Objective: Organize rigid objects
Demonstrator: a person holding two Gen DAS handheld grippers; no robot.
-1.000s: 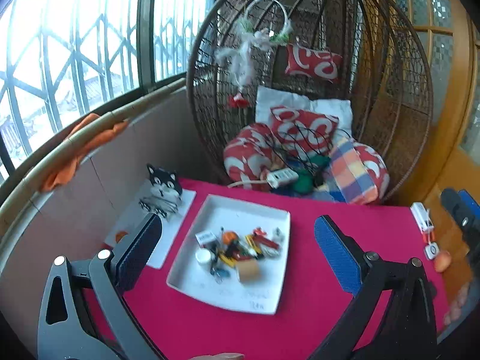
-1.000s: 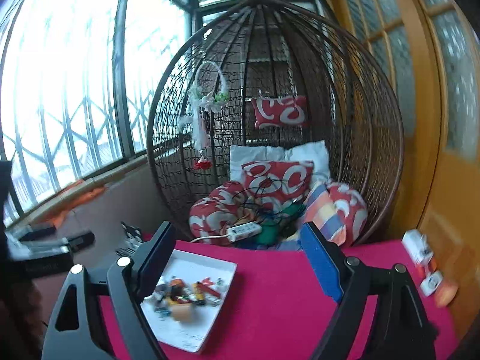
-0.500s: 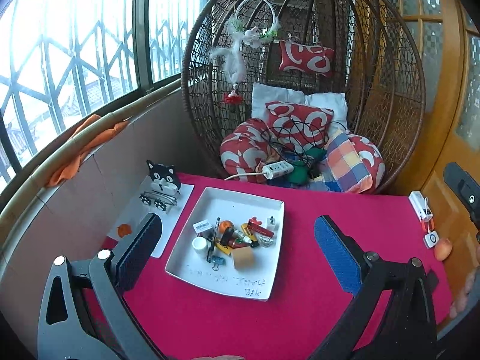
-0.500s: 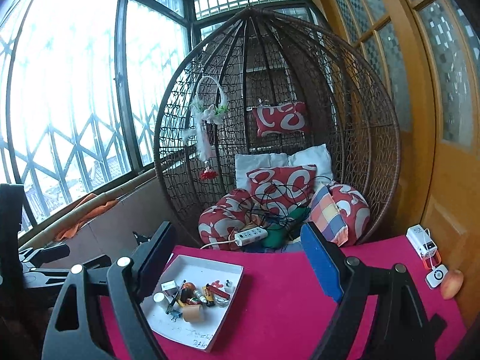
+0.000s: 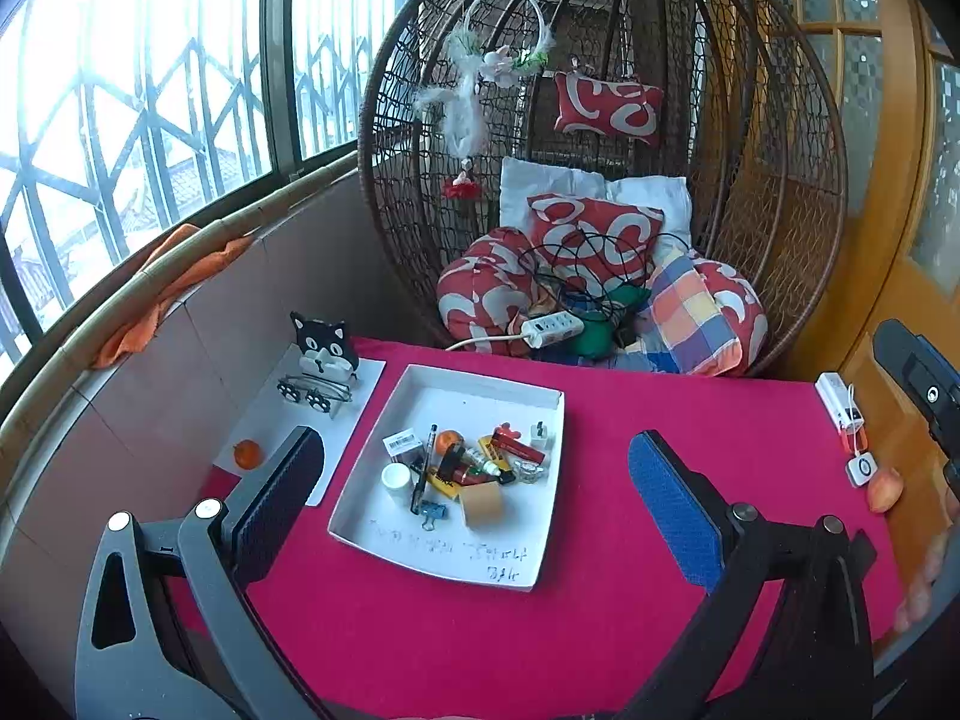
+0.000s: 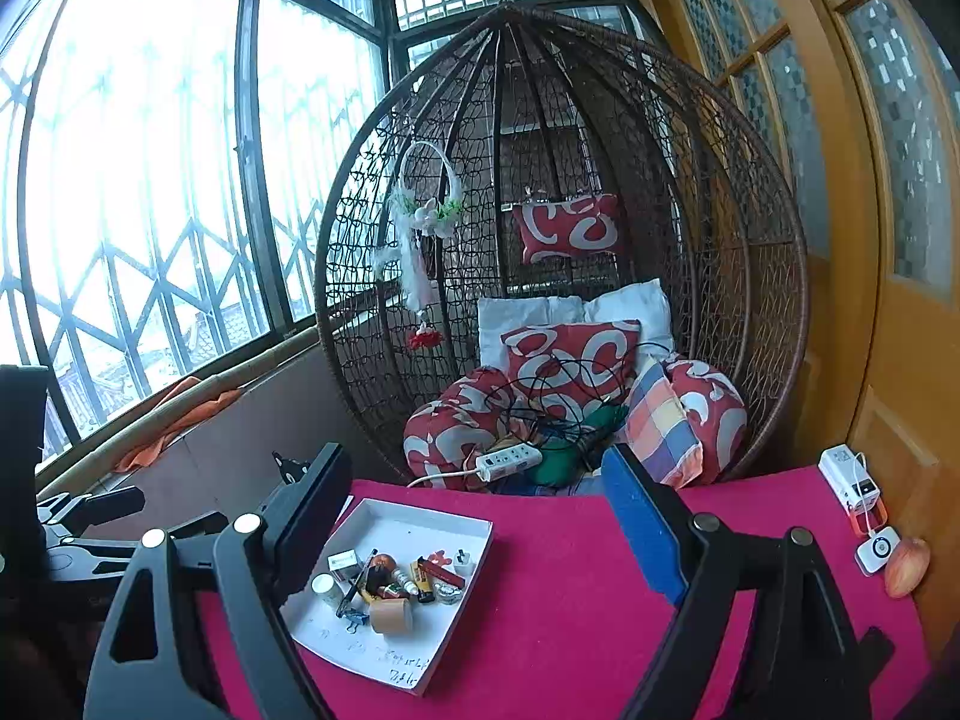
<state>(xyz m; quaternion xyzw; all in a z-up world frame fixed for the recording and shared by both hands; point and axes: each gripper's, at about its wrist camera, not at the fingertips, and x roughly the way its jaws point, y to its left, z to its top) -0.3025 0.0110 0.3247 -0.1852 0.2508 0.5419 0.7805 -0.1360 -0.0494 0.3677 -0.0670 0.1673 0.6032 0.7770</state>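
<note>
A white square tray point(image 5: 445, 547) lies on the red table point(image 5: 690, 420). It holds several small things, among them a pen point(image 5: 423, 468), a white cap point(image 5: 396, 476), a brown tape roll point(image 5: 480, 501) and a blue binder clip point(image 5: 433, 513). My left gripper point(image 5: 474, 441) hovers open over the tray's near side, with nothing between its fingers. My right gripper point(image 6: 477, 459) is also open and empty, to the right of the tray point(image 6: 420, 516) and higher. Each gripper shows at the edge of the other's view.
A cat-shaped holder point(image 5: 324, 348) and a small orange point(image 5: 247, 454) sit on a white sheet left of the tray. A wicker hanging chair point(image 5: 780, 180) with cushions and a power strip point(image 5: 549, 327) stands behind the table. White gadgets point(image 5: 840, 408) and a peach point(image 5: 885, 489) lie at the right edge.
My left gripper has drawn back a little, so the tray and chair look slightly smaller and higher in its view. Both grippers have stayed open and empty.
</note>
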